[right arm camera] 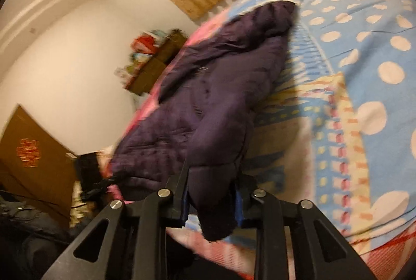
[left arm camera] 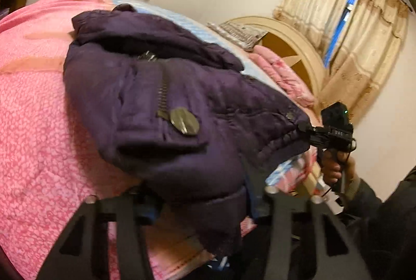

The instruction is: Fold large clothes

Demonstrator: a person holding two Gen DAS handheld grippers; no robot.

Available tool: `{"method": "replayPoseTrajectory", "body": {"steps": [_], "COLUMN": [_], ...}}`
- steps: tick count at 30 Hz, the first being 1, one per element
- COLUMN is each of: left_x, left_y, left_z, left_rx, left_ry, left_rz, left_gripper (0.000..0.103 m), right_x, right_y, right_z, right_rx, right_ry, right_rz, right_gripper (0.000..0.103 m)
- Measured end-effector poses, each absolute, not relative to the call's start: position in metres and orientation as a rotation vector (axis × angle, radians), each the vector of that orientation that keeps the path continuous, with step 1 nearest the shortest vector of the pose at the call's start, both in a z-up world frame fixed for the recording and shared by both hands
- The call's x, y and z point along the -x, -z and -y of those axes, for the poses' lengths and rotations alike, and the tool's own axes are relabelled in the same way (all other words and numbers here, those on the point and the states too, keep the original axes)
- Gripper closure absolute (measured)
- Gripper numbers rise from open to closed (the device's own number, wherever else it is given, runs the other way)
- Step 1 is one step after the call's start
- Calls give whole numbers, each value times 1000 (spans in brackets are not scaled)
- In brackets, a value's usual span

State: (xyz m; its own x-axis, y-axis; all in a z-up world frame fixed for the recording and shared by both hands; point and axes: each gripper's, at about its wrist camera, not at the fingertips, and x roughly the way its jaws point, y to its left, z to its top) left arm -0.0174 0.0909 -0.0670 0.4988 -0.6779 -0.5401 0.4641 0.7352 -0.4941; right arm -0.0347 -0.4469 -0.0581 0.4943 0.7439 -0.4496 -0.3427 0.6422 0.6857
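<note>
A dark purple padded jacket with a zip and a metal button lies on the bed, its hem toward me. In the left wrist view my left gripper has the near hem bunched between its fingers, pressed from both sides. My right gripper is clamped on the jacket's right corner, a hand holding its grip. In the right wrist view the jacket stretches away, and the right gripper has its blue pads shut on a fold of hem. The left gripper shows at the far corner.
A pink blanket and a blue dotted sheet cover the bed. A folded pink quilt lies by the arched headboard. Curtains hang behind it. A cardboard box and a cluttered shelf stand beside the bed.
</note>
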Motion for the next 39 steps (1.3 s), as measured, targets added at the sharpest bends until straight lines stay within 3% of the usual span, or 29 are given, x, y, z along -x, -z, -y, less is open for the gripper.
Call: {"method": "replayPoseTrajectory", "body": {"steps": [3,9,22,27,29,30,31,32,33,34,36,39], "left_x": [21,3,-152,-238,-252,-255,-251,-244,-239,-230,-211,-210], "left_y": [50,15,-8,32,43,43,36,23,16,4,-15,-25], "left_z": [-101,-130,-154,-156,-157,-157,-159,-159,-160,-161,-158,-137], "left_rx": [365,657,1122,1173,1197,1225,1233,1200,1179,1158,1079,841], "left_ry": [754,822,686,474,447,461,508,527,529,528,540,473], "left_rz": [-727,-651,-614,-815,-896,-899,-847,-816,-804,-770,-664,-686], "left_gripper": [71,74,74,57,54,54,52,36,8,0,0,0], "right_x": [44,27,-145,-255,-277,-280,-281,-278,-275,-269,-255,-230], "right_y": [43,11,-82,-61,-53,-51,-49,-48,-48,-49,-51,-56], "right_z": [447,465,457,442,440,440,441,439,434,428,404,370], "right_rx": [-594,-787,-898,-766,-684,-670,-675,-658,-618,-564,-448,-251], "right_ry": [-757,-831,-690,-463,-348,-328,-333,-362,-376,-379,-459,-476], "right_rz": [-742,-606,-565,-671,-691,-697,-690,-684,-685,-686,-720,-708], "right_gripper": [79,82,84,81,67,47,43,43,43,43,43,43]}}
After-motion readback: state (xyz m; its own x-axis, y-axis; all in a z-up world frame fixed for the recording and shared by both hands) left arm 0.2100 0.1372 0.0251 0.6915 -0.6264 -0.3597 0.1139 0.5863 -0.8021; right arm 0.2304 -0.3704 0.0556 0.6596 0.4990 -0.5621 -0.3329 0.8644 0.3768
